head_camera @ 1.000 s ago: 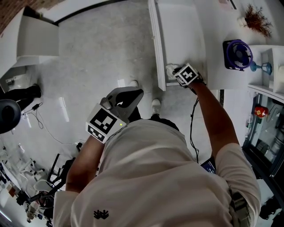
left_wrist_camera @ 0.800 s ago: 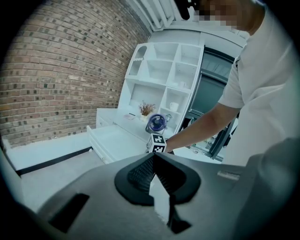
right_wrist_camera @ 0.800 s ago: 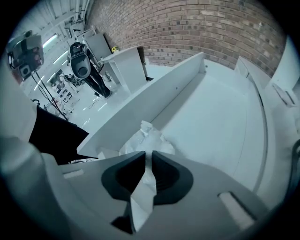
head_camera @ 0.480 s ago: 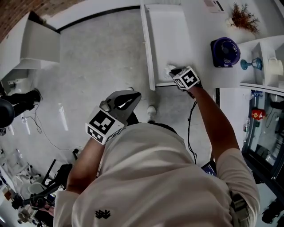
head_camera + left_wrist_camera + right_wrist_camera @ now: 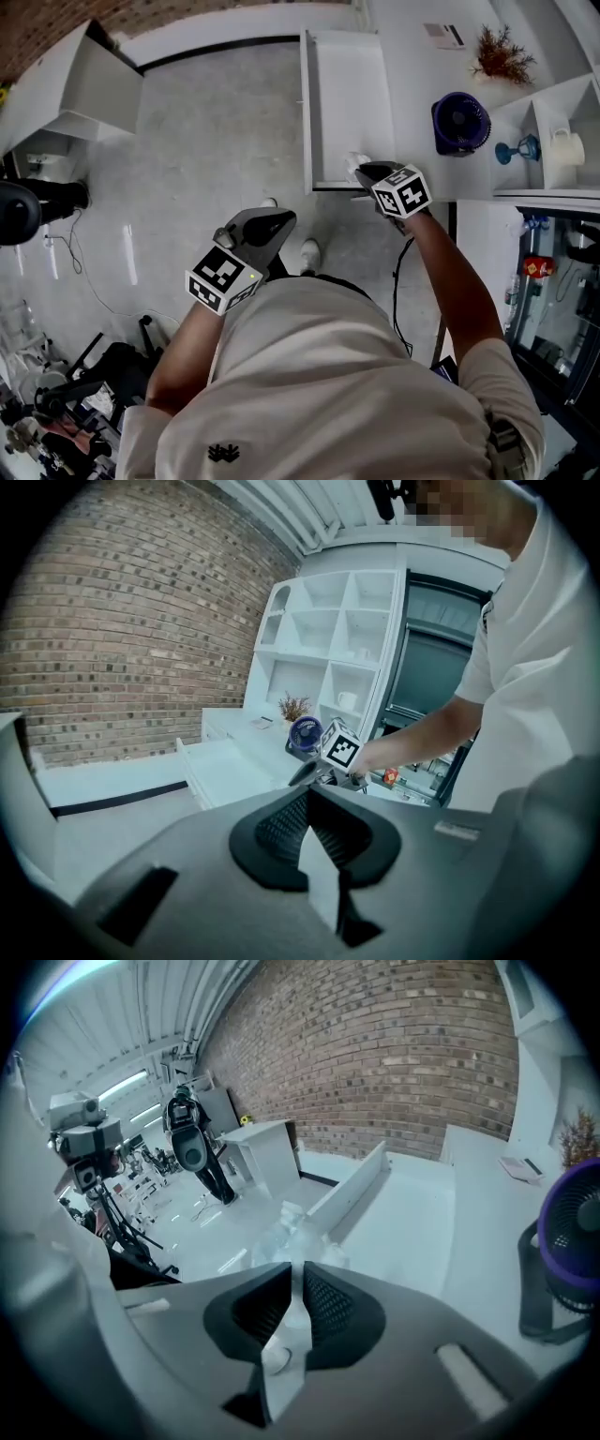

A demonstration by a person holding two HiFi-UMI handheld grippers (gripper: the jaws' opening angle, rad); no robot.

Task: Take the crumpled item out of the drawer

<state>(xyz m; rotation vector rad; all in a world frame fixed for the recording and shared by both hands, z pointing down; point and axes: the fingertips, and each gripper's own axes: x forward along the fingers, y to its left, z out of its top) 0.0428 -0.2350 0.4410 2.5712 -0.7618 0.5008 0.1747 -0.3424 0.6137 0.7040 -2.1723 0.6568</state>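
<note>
White-on-white, thinly pinched: holds the crumpled item [image 5: 354, 162] in the nearly closed jaws of the right gripper [image 5: 364, 172] over the near end of the drawer [image 5: 307, 112], could drop it back inside if that wisp slips; left gripper [image 5: 279, 223] shut, empty.

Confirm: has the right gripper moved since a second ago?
Yes. The right gripper, holding the crumpled item, drew back toward the person, from over the drawer to its near edge.
</note>
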